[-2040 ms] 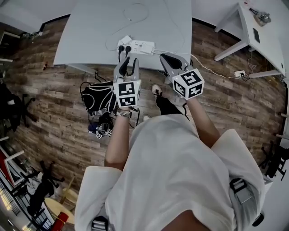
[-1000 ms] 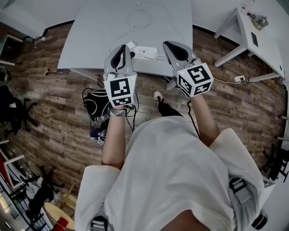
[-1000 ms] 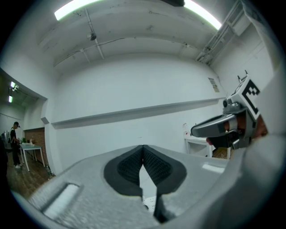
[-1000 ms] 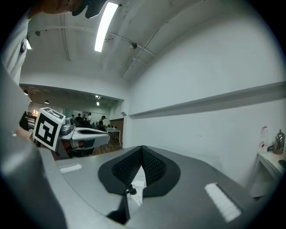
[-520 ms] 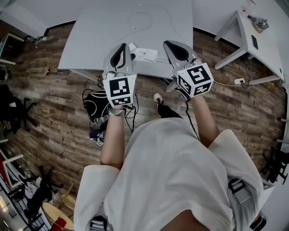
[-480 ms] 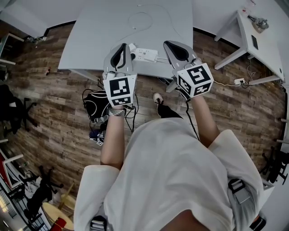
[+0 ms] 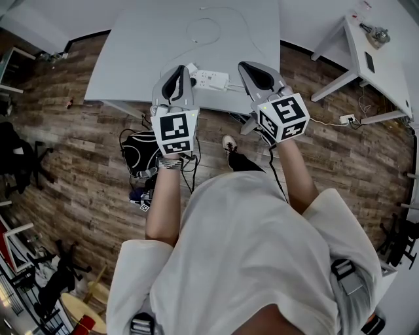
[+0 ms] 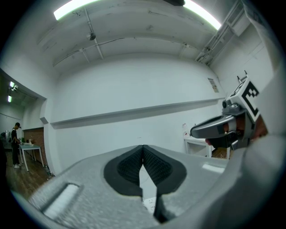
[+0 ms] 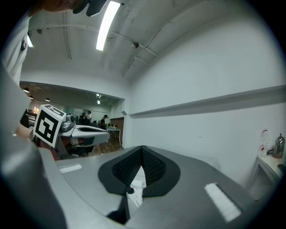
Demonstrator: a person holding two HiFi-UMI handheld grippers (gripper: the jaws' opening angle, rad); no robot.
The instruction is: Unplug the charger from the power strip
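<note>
Tongs closed, empty, left gripper [image 8: 143, 148], right gripper [image 9: 142, 149]

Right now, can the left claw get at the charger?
Probably yes. The left claw hangs by the left end of the strip, where the charger sits, with nothing between them. It's shut, though, so it must open first.

**Even Overhead Light, Strong Fisheye Bending**

The head view is lit brightly and evenly from above. The white table [image 7: 131, 59] is nearly washed out, and only soft shadows are cast on the wooden floor [image 7: 85, 170]. Straight edges are bowed toward the corners. Both gripper views are bounded by a black circular vignette. Glare is thrown by a ceiling light strip [image 8: 76, 8] at the upper left of the left gripper view and by a ceiling tube [image 9: 107, 20] in the right gripper view. The left gripper [image 8: 143, 147] and right gripper [image 9: 142, 148] are rendered soft at close range.
</note>
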